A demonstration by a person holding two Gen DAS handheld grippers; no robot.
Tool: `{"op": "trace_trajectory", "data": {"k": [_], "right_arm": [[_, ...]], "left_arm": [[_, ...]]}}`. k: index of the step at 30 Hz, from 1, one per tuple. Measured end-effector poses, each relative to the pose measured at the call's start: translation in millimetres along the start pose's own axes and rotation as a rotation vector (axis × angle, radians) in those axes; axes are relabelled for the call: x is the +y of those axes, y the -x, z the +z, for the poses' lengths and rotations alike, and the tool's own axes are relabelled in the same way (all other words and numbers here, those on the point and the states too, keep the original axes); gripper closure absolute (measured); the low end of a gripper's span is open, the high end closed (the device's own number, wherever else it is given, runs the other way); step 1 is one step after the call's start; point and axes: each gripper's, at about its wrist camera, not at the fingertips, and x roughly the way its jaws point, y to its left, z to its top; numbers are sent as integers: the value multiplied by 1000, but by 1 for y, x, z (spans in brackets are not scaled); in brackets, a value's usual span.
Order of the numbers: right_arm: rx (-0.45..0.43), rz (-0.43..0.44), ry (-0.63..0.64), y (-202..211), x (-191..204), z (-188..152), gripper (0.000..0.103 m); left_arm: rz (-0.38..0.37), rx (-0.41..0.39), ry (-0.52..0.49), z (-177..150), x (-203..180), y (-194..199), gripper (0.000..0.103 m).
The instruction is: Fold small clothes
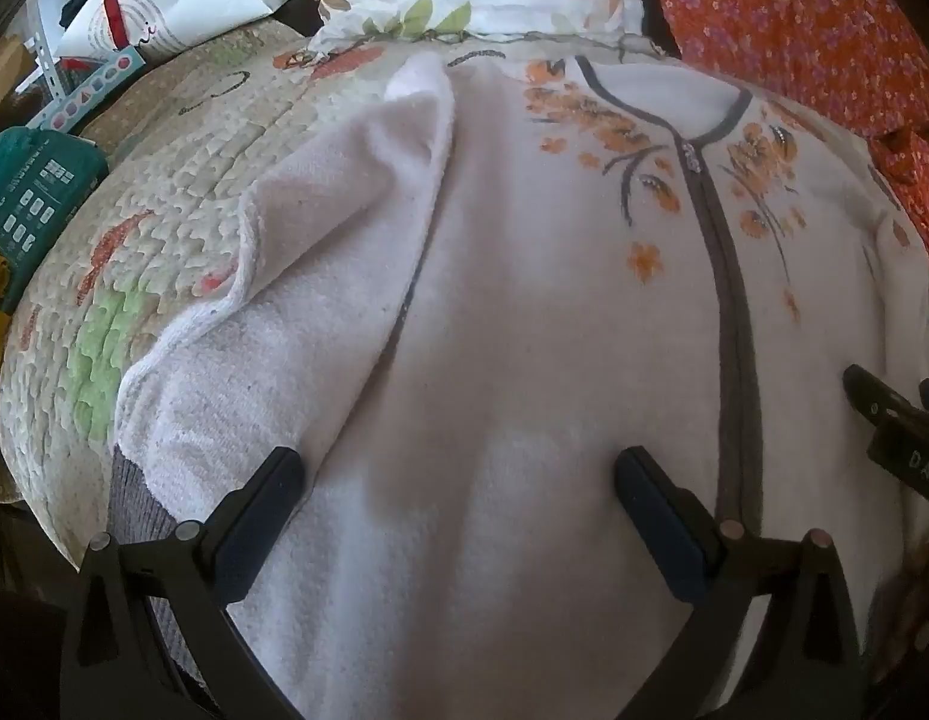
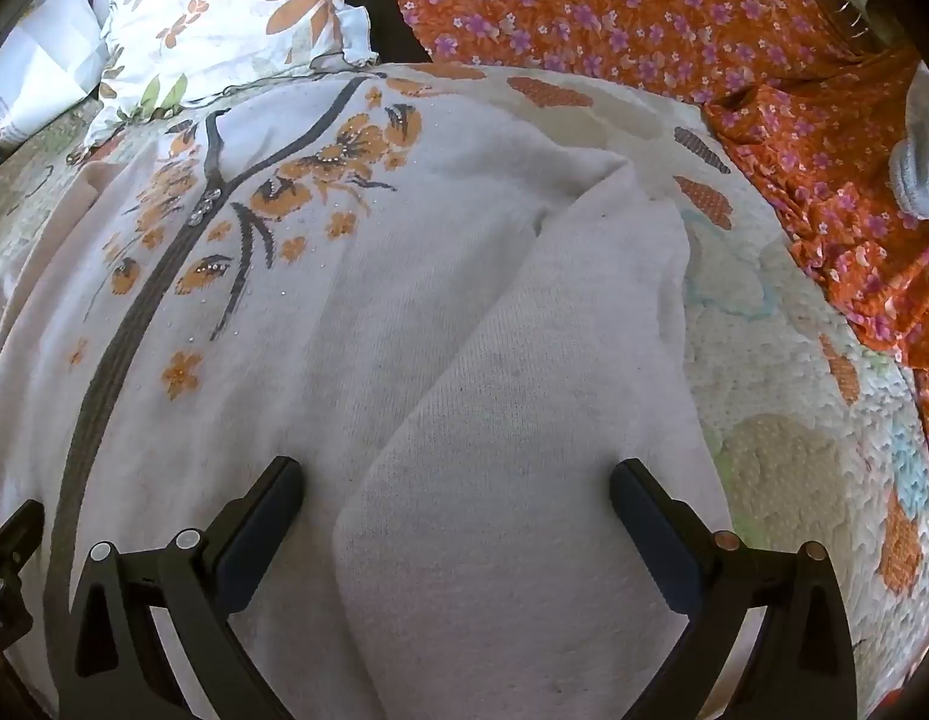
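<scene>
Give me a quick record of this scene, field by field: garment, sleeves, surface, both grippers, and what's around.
garment: white zip cardigan with orange flowers, laid flat, front up
sleeves: both folded in over the body
surface: quilted bedspread
left hand-held gripper: open, over the cardigan's lower body
right hand-held gripper: open, over the folded sleeve
nearby: floral pillow, orange floral fabric
</scene>
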Motion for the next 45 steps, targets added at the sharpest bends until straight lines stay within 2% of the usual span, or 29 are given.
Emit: {"op": "trace_trajectory", "data": {"k": [5,45], "right_arm": [[1,0,-2,-2,1,0,0],[-6,-6,-3,-1,-3,-1,0]], "left_arm": [[12,-32,1,-5,-1,2,0],[39,-76,15,-10,-8,4,0]]}}
